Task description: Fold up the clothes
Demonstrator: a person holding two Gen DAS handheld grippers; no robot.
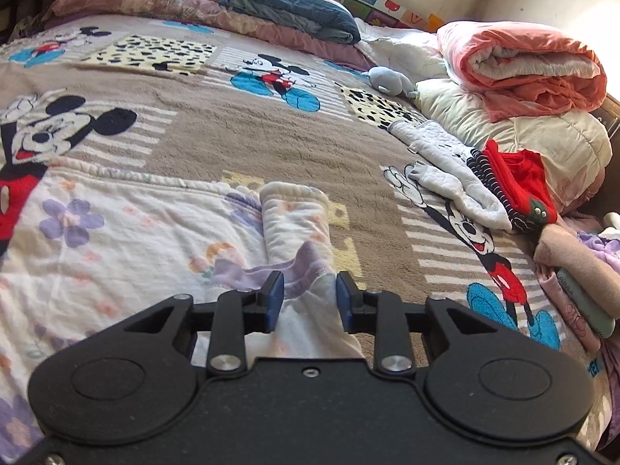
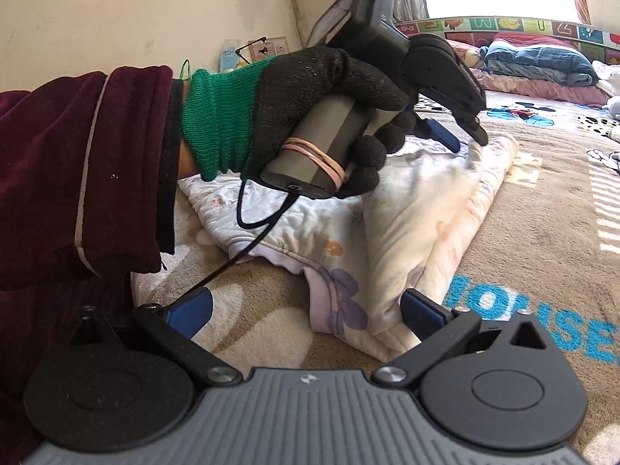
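The left gripper is seen part-open, a fold of the floral garment lying loose between its pads. The right gripper is spread wide over the garment's near corner, gripping nothing. The garment is laid on the cartoon blanket.

- Wide bare stretch of the brown cartoon-mouse fleece blanket ahead of the left gripper; free to pass.
- Quilted white floral-print garment fills the near left; its folded sleeve runs between the parted blue pads.
- Right edge blocked: grey-white quilted baby garment, red and navy-striped clothes, cream padded duvet with rolled salmon quilt on top.
- Far end closed by folded dark-blue quilt and pillows.
- Right gripper, jaws wide: gloved left hand and maroon sleeve block its left; brown blanket to its right is clear.
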